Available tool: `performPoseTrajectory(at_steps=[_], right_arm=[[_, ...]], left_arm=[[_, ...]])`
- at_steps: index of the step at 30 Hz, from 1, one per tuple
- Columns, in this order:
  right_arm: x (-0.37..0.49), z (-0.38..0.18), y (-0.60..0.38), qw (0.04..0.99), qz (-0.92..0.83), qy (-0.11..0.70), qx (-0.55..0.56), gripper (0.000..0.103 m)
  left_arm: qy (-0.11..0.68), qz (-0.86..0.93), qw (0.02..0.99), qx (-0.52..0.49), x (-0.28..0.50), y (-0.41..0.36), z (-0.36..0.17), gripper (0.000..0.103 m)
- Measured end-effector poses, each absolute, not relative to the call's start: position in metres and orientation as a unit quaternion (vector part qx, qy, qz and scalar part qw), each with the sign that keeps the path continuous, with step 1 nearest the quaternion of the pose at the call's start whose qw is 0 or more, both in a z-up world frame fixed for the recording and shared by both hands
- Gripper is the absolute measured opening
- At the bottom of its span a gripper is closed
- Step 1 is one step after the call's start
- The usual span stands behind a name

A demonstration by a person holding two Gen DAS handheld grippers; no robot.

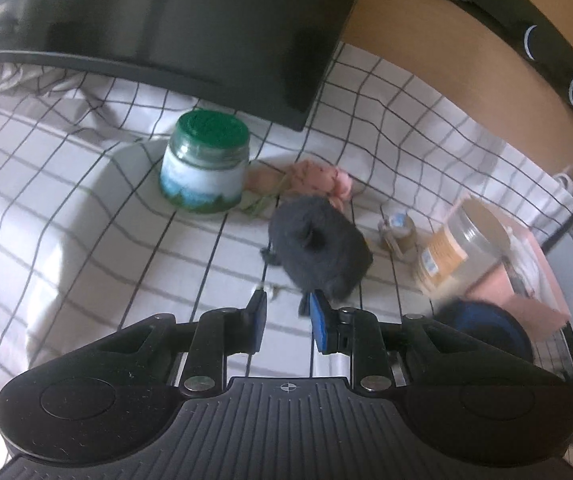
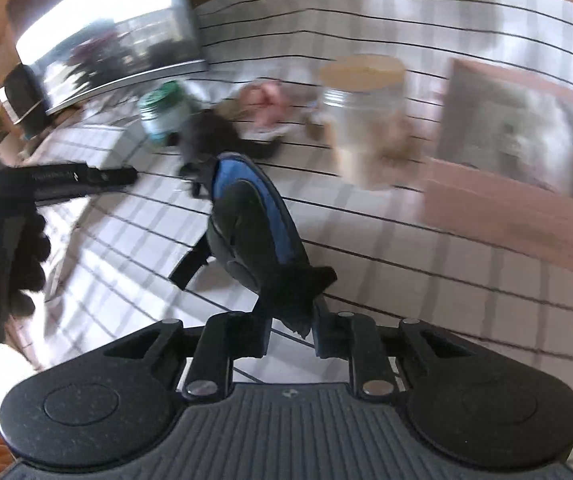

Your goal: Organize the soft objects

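Nearest the lens in the right wrist view, the right tool [image 2: 289, 330] has its two fingers pinched on the dark tail end of a blue-and-black soft object [image 2: 254, 216], a padded, slipper-like thing that hangs out ahead of the tool, clear of the checked cloth [image 2: 406, 280] below it. Just beyond its far tip lies a dark grey plush toy [image 2: 210, 136], and past that a green-lidded jar [image 2: 164, 114] to the left and a pink soft bundle [image 2: 268, 102] straight ahead. A clear jar with a tan lid [image 2: 362, 112] stands ahead and to the right, with a pink box [image 2: 518, 196] further right. This view is blurred, so finer detail cannot be read. At far left a gloved hand [image 2: 2, 240] holds the other tool's body.

In the left wrist view, the left tool [image 1: 286, 312] stands at a narrow gap with nothing between its blue pads [image 1: 320, 320]; only checked cloth [image 1: 86, 200] shows through. The plush toy [image 1: 318, 246] lies just ahead of the right fingertip, whether touching cannot be told. The green-lidded jar [image 1: 206, 160] sits ahead to the left, the pink bundle [image 1: 314, 180] behind the toy, and the tan-lidded jar [image 1: 458, 244] to the right.
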State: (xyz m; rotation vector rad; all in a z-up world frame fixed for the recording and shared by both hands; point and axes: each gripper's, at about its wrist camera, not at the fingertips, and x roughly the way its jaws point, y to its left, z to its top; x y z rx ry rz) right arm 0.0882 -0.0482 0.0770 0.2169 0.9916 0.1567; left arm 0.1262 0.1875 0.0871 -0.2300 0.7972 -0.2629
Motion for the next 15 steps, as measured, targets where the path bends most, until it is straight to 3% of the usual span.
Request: performPoseTrajectory(at_steps=[2,6,9,15], right_arm=[[0.082,0.075,-0.059,0.871,0.057,0.476,0.106,0.026],[0.073,0.075,-0.069,0.874,0.028,0.472,0.109,0.053],[0.069,0.075,-0.073,0.877,0.016,0.470,0.101,0.055],[0.059,0.075,-0.082,0.884,-0.016,0.459,0.085,0.068]], left_arm=[[0.380,-0.127,0.911,-0.101,0.140,0.177,0.094,0.026],[0.347,-0.129,0.927,-0.056,0.172,0.149,0.111,0.026],[0.338,-0.119,0.934,-0.008,0.197,0.127,0.113,0.026],[0.376,-0.114,0.918,0.046,0.223,0.109,0.087,0.029]])
